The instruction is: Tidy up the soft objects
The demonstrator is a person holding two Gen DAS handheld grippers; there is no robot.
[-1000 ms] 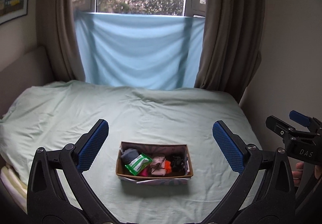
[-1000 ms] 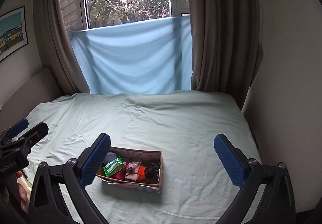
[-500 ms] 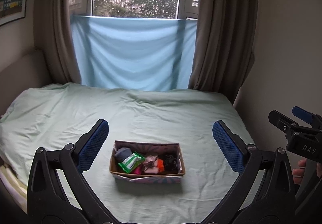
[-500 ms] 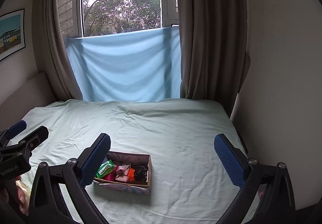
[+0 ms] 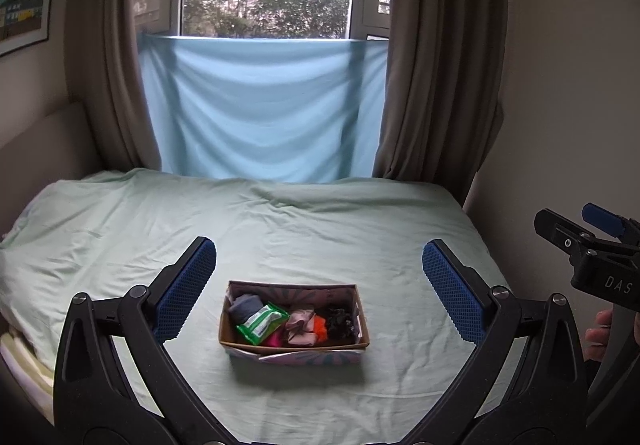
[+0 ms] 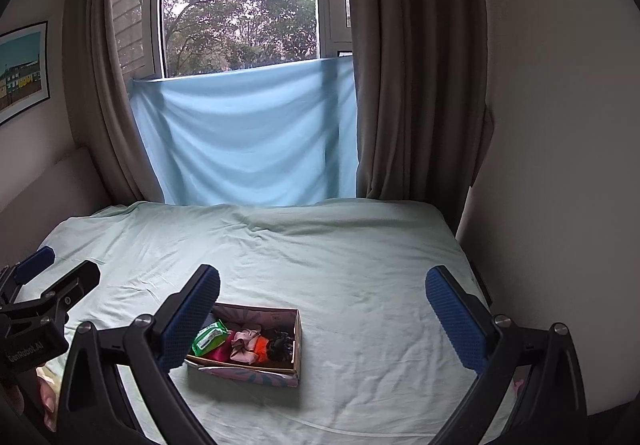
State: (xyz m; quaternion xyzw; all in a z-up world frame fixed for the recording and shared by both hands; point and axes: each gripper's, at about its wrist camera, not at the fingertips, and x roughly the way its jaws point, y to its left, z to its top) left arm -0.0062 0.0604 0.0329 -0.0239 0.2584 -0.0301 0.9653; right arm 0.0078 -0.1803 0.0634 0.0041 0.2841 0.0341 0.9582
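Note:
An open cardboard box (image 5: 294,353) sits on the pale green bed (image 5: 320,229); it also shows in the right wrist view (image 6: 256,375). Inside lie a grey sock bundle (image 5: 245,306), a green wipes pack (image 5: 262,322), a pink cloth (image 5: 301,322), an orange item (image 5: 319,326) and a black item (image 5: 340,321). My left gripper (image 5: 319,292) is open and empty, held back from the box. My right gripper (image 6: 322,319) is open and empty, to the right of the box and back from it.
A light blue cloth (image 5: 260,109) hangs over the lower window between brown curtains (image 5: 432,57). A wall (image 6: 560,125) runs along the bed's right edge. A framed picture (image 5: 24,3) hangs on the left wall. The padded headboard (image 5: 40,149) is at left.
Both grippers have pulled back and up from the bed, so the box looks smaller and lower in view. Both stay open and empty.

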